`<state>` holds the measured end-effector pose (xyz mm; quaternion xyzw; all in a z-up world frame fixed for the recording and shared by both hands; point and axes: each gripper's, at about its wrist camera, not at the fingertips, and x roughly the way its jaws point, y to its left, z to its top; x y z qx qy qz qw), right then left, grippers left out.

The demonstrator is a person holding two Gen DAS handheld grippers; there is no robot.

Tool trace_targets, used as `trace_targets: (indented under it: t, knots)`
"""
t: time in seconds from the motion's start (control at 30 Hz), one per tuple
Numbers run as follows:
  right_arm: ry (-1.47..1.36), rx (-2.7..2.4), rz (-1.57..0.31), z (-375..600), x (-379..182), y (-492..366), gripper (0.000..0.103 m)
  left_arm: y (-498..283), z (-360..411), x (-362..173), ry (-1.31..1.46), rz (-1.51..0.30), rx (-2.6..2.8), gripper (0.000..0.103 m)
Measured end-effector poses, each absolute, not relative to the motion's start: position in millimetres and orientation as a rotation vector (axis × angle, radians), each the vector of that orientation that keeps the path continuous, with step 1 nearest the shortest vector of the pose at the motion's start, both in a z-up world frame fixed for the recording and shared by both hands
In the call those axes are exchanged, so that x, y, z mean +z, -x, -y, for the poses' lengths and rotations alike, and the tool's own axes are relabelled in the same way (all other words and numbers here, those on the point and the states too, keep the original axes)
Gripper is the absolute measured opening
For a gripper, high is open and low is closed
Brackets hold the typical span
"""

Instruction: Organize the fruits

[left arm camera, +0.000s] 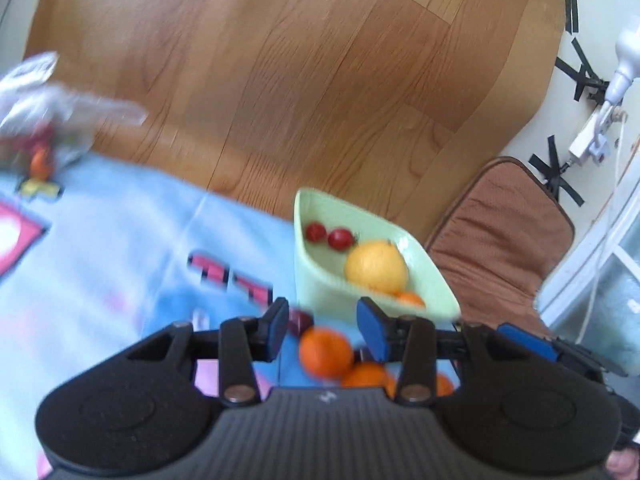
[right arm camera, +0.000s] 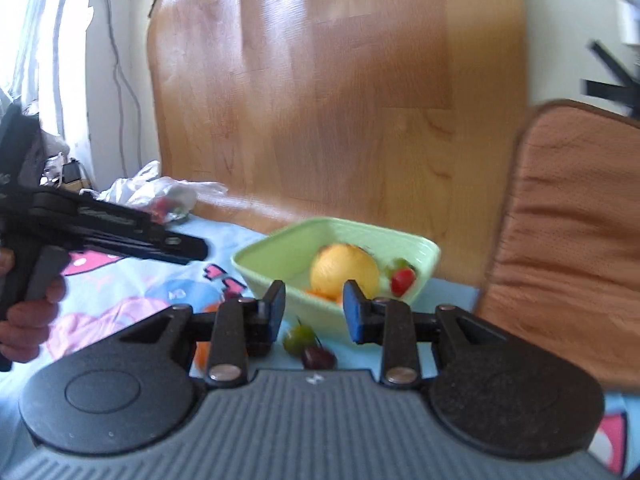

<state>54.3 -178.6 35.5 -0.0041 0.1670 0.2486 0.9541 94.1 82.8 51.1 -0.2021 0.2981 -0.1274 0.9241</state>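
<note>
Both claws are hanging open and empty, the left claw (left arm camera: pixel 322 330) over loose oranges (left arm camera: pixel 326 352) on the blue cloth (left arm camera: pixel 120 248), the right claw (right arm camera: pixel 314 310) over a green fruit (right arm camera: pixel 298 338), facing the green bowl (right arm camera: pixel 280 252) holding a yellow fruit (right arm camera: pixel 344 270).

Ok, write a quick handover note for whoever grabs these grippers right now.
Left gripper: open, empty, over a loose orange on the blue cloth.
Right gripper: open, empty, near a green fruit and a dark cherry.
Done: green bowl holds a yellow fruit, two red ones, one small orange piece.
Left: the loose fruit; more sits in the plastic bag.
</note>
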Motion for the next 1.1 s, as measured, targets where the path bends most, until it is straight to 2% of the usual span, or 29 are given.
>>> trace_targets:
  t: [0.2,0.53,0.57,0.73,0.77,0.8,0.83,1.0,1.1]
  knots:
    - [-0.062,0.474,-0.447,203,12,-21,0.034,-70,-42,43,0.354,-0.628,-0.371,0.038]
    - [0.128,0.505,-0.479,183,4,-10,0.038,-110,52,37,0.148,-0.732,-0.396,0.043]
    - [0.136,0.511,-0.475,184,2,-10,0.043,-111,55,34,0.137,-0.744,-0.387,0.043]
    - [0.165,0.556,-0.469,185,1,-16,0.045,-107,53,23,0.131,-0.767,-0.368,0.039]
    - [0.151,0.574,-0.472,188,3,-18,0.046,-106,50,22,0.140,-0.763,-0.368,0.038]
    - [0.129,0.596,-0.480,193,5,-21,0.046,-107,47,22,0.154,-0.759,-0.371,0.031]
    - [0.097,0.624,-0.490,199,7,-24,0.046,-108,44,22,0.167,-0.757,-0.372,0.030]
    - [-0.137,0.637,-0.526,240,26,-48,0.045,-98,34,23,0.200,-0.738,-0.340,0.030]
    - [-0.165,0.606,-0.554,238,31,-72,0.045,-83,27,22,0.223,-0.729,-0.337,0.030]
